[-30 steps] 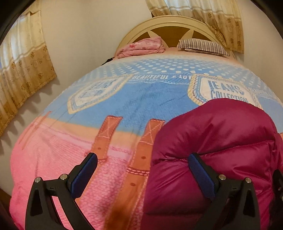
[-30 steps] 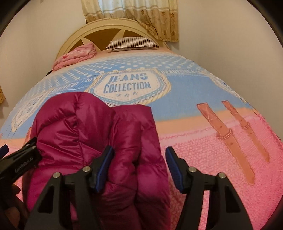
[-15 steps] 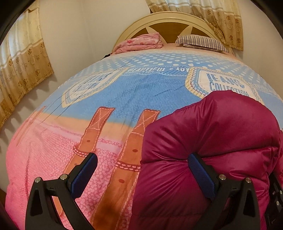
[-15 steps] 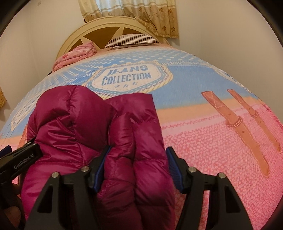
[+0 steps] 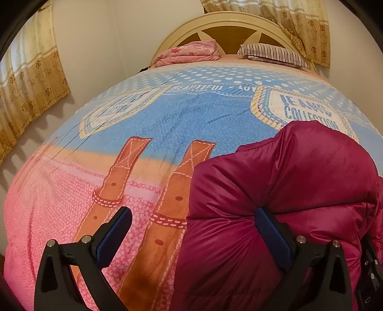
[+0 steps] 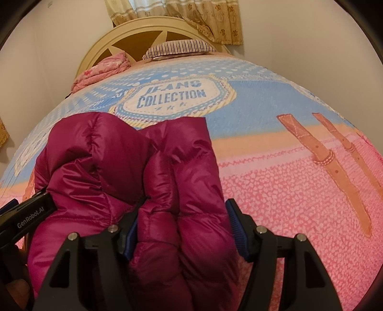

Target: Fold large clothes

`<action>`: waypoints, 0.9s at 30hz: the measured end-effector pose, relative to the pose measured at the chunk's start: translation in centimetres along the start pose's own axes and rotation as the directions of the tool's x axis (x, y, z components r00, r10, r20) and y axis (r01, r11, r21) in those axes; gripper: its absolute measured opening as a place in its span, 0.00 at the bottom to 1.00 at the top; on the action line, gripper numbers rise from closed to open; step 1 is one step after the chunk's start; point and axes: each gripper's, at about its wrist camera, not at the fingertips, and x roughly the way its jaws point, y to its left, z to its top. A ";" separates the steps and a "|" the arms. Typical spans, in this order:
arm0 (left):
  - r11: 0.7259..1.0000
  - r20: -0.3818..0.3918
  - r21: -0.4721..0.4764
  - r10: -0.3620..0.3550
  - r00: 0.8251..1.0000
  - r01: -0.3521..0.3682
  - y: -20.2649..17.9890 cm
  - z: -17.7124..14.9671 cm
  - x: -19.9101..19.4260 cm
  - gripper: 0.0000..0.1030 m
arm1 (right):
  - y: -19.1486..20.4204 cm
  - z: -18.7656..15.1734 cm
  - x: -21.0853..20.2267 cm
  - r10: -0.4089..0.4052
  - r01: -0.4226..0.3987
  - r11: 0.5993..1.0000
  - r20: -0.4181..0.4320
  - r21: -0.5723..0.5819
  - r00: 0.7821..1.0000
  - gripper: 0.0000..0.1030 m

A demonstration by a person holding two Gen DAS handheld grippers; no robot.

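A puffy magenta down jacket [image 5: 299, 181] lies bunched on the bed's near half. My left gripper [image 5: 194, 235] stands open over the jacket's left edge. Its right pad [image 5: 273, 236] sinks into the fabric, and its left pad [image 5: 115, 236] hangs over bare blanket. In the right wrist view a thick fold of the jacket [image 6: 100, 162] fills the gap of my right gripper [image 6: 183, 233]. The jaws stand wide around that fold and the fabric touches both pads. The left gripper's black body [image 6: 26, 215] shows at the jacket's left side.
The bed carries a blue and pink blanket [image 5: 167, 119] with printed straps and a "JEANS COLLECTION" badge. A striped pillow [image 5: 273, 53] and a folded pink quilt [image 5: 189, 53] lie by the cream headboard [image 5: 229, 21]. Walls and curtains [image 5: 31, 79] close in on both sides.
Both grippers have sunk closer to the jacket. The gap beside the right gripper's right pad is gone, and the fold now fills those jaws.
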 end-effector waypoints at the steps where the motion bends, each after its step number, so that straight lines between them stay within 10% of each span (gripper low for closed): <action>1: 1.000 -0.001 0.001 0.001 1.000 -0.001 0.0 0.0 0.0 0.99 | 0.0 0.0 0.1 0.002 -0.002 1.000 -0.003 0.002 1.000 0.64; 14: 1.000 -0.025 0.027 0.008 1.000 -0.007 0.0 0.6 -0.5 0.99 | -0.3 1.1 -0.6 -0.005 0.004 1.000 -0.054 -0.021 0.999 0.67; 21: 0.996 0.022 -0.068 -0.058 0.998 0.059 1.5 4.0 -3.0 0.99 | 1.3 5.7 -5.2 -0.015 0.017 1.000 0.057 -0.021 0.998 0.68; 27: 1.000 -0.012 0.017 0.002 1.000 -0.002 -1.2 3.4 -0.1 0.99 | 3.5 5.4 -0.5 0.016 -0.014 0.999 0.034 -0.045 0.999 0.56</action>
